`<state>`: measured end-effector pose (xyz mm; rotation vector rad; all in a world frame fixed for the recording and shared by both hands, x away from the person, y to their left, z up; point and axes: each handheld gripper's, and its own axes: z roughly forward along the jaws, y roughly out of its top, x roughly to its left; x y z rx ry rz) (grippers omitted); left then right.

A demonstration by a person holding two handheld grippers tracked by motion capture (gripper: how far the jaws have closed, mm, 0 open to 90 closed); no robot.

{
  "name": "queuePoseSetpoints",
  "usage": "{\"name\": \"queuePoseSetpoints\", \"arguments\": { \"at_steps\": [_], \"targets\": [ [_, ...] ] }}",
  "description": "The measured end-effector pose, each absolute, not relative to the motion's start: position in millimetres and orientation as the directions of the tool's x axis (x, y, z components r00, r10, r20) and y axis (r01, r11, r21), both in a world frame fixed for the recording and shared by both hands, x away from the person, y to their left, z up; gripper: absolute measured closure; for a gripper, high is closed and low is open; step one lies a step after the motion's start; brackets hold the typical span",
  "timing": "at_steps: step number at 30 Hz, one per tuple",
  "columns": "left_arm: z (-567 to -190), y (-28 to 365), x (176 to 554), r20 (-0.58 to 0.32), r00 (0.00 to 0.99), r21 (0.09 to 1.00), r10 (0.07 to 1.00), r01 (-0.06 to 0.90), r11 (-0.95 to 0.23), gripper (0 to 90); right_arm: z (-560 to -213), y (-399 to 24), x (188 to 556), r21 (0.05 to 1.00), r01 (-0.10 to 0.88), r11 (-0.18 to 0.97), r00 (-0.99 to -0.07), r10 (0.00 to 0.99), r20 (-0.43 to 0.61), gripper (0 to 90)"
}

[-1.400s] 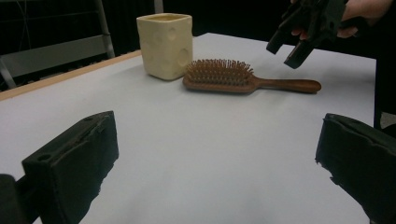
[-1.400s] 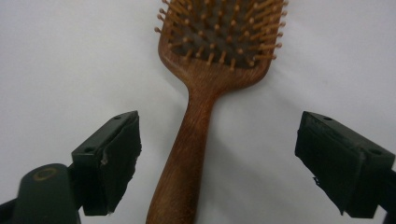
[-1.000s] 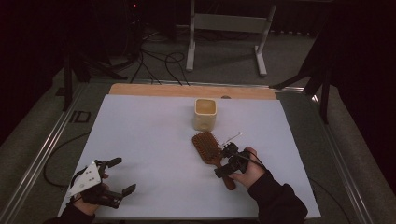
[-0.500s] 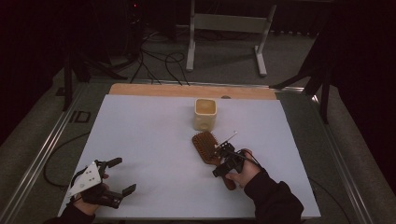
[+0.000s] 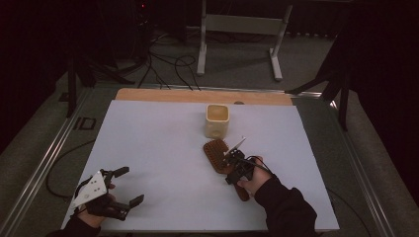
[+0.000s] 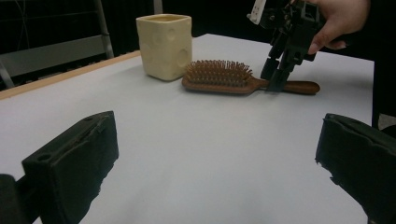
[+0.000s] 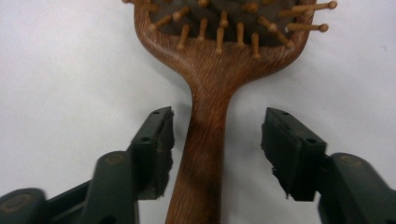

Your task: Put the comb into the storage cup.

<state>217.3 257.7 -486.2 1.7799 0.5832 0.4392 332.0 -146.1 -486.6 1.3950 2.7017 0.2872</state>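
While the right gripper [image 7: 217, 154] straddles the handle of the wooden hairbrush [image 7: 215, 93], its jaws have just been closing, yet a gap shows on each side and the pads do not press the wood. That hairbrush lies bristles up on the white table [image 5: 158, 143], just in front of the cream cup [image 5: 217, 120]. Near the table's front left corner, the left gripper [image 5: 129, 185] has its jaws wide apart, holding nothing.
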Motion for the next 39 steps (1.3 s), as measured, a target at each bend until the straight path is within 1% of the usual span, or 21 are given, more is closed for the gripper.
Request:
{"name": "queuePoseSetpoints", "arguments": {
  "at_steps": [9,20,22,25,27,30,32,39],
  "targets": [
    [-486,257,217,-0.001,0.807,0.961,0.591,0.164,-0.223,0.0,-489,-142,337,0.194,0.811,0.552,-0.564,0.826,0.007,52.0],
    [-486,258,217,0.0,0.807,0.961,0.591,0.163,-0.222,0.0,-490,-139,342,0.173,0.825,0.538,-0.546,0.837,0.003,57.0],
    [-486,258,217,-0.004,0.807,0.962,0.591,0.165,-0.219,0.0,-489,-137,342,0.163,0.825,0.541,-0.548,0.836,0.001,59.1],
    [-486,258,217,-0.003,0.808,0.961,0.59,0.165,-0.221,0.0,-489,-134,341,0.158,0.821,0.548,-0.555,0.832,-0.005,66.3],
    [-487,258,217,-0.003,0.808,0.961,0.59,0.165,-0.221,0.0,-489,-133,341,0.158,0.816,0.556,-0.562,0.827,-0.008,69.2],
    [-487,258,217,-0.001,0.808,0.961,0.589,0.165,-0.224,0.0,-489,-134,341,0.154,0.811,0.565,-0.571,0.821,-0.004,69.4],
    [-487,258,217,-0.002,0.809,0.96,0.588,0.165,-0.224,0.0,-489,-135,343,0.151,0.817,0.557,-0.565,0.825,0.015,70.0],
    [-488,257,218,-0.003,0.809,0.959,0.588,0.168,-0.227,0.0,-489,-137,343,0.157,0.824,0.544,-0.554,0.832,0.022,71.9]
  ]
}}
